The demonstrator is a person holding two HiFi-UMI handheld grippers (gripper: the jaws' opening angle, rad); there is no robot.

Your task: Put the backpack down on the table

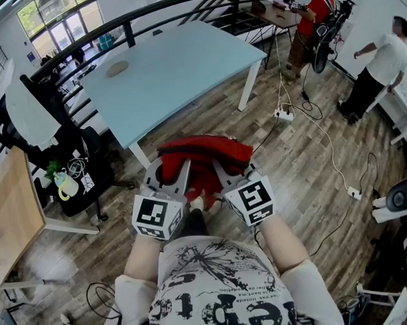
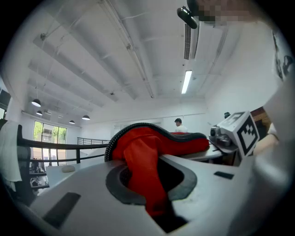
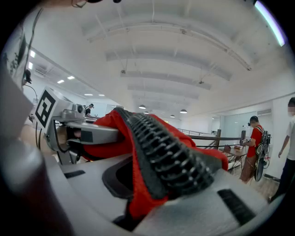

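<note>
Left gripper (image 1: 175,169) is closed down narrow on a fold of the red fabric backpack with black ribbed trim (image 1: 204,150). In the left gripper view I see the red cloth pinched between its jaws. Just beside it, my right gripper (image 1: 230,174) is clamped just as narrowly on the same bag. In the right gripper view a ribbed black strip and red fabric are squeezed between its jaws. Both grippers point roughly level, and their marker cubes sit close in front of my printed T-shirt.

The backpack hangs between the two grippers over the wood-plank floor (image 1: 305,178), bunched up and off the ground. It is near the closest corner of the pale blue rectangular bench (image 1: 175,60) but does not rest on it.

On the bench lies a small round tan object (image 1: 117,68). To my left stand a light wooden desk (image 1: 8,208) and a black chair (image 1: 60,149). A white power strip (image 1: 283,115) lies on the floor past the bench's white leg. A black railing (image 1: 129,25) curves behind the bench. Farthest off are a person in a red top (image 1: 315,17) and a person in a white shirt (image 1: 383,63).
</note>
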